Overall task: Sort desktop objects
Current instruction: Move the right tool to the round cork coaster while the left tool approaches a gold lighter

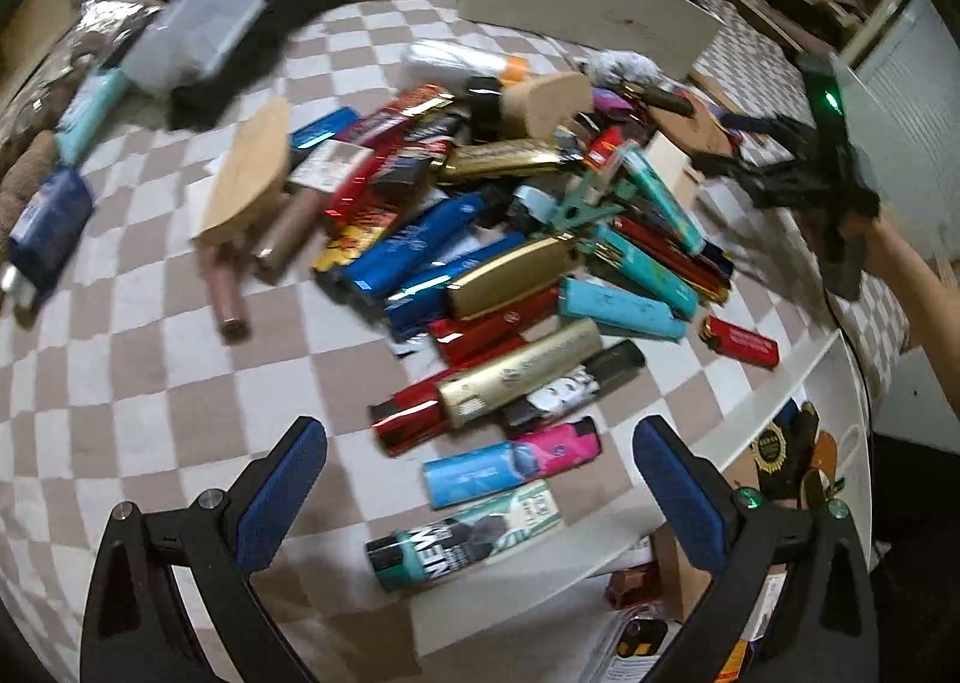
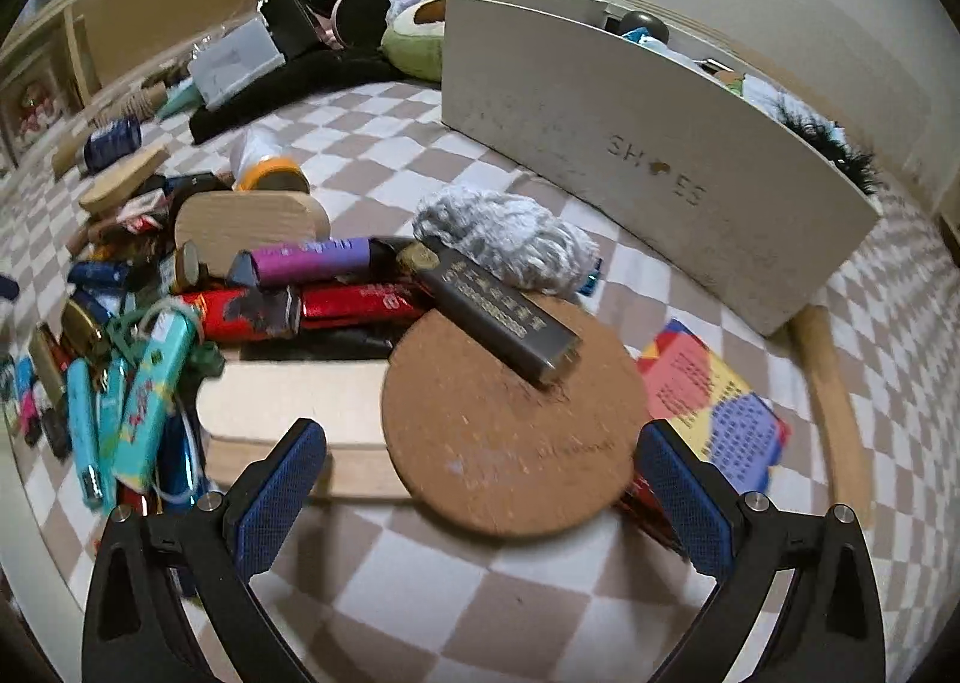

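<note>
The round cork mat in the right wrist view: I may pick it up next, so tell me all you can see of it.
The round cork mat is a flat brown speckled disc, lying between the open fingers of the right hand-held gripper. A dark rectangular lighter rests on its far part. Its left edge overlaps a pale wooden board; its near edge overhangs the checked cloth.

Left wrist cam hangs above the lighter pile (image 1: 510, 239), tilted down toward 12 o'clock. Right wrist cam sits lower and closer, by the cork coaster (image 2: 510, 419). Both catch the white box (image 1: 594, 17).

light: dim, even indoor | shadows: soft | blur: motion smear | edges: fisheye bending, dark corners
</note>
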`<control>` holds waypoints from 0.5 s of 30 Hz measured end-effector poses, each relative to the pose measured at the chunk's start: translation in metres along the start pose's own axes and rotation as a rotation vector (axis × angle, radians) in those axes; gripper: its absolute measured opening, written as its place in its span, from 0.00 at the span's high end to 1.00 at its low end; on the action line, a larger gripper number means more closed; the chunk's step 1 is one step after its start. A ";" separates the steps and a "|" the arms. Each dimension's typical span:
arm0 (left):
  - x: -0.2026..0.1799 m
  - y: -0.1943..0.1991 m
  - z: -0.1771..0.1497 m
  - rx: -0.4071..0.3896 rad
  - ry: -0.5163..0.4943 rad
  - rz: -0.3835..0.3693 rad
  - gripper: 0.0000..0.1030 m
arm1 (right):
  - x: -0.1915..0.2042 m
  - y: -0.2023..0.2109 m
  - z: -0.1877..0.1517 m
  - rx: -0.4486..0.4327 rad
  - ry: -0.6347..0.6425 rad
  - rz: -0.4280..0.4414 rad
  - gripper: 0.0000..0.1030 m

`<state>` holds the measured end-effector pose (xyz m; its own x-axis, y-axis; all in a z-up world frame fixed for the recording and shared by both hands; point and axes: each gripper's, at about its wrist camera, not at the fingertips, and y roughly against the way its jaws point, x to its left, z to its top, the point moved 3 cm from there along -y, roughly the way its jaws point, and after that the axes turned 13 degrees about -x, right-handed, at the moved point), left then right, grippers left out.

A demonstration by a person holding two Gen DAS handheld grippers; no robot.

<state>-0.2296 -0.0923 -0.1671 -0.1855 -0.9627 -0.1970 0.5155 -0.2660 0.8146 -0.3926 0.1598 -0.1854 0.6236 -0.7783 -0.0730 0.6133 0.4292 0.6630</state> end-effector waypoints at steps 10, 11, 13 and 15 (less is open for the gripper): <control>-0.008 -0.014 0.001 0.062 0.012 0.008 0.00 | -0.001 -0.018 0.009 -0.012 0.016 -0.024 0.00; -0.009 -0.014 0.001 0.066 0.020 0.005 0.00 | -0.003 -0.018 0.009 -0.013 0.012 -0.029 0.00; -0.011 -0.014 0.003 0.076 0.042 -0.005 0.00 | -0.007 -0.019 0.008 -0.017 0.006 -0.034 0.00; -0.012 -0.016 0.004 0.089 0.068 -0.015 0.00 | -0.011 -0.019 0.008 -0.018 -0.003 -0.040 0.00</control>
<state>-0.2386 -0.0761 -0.1752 -0.1340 -0.9607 -0.2430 0.4358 -0.2774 0.8562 -0.4148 0.1566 -0.1916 0.5973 -0.7961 -0.0968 0.6461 0.4063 0.6461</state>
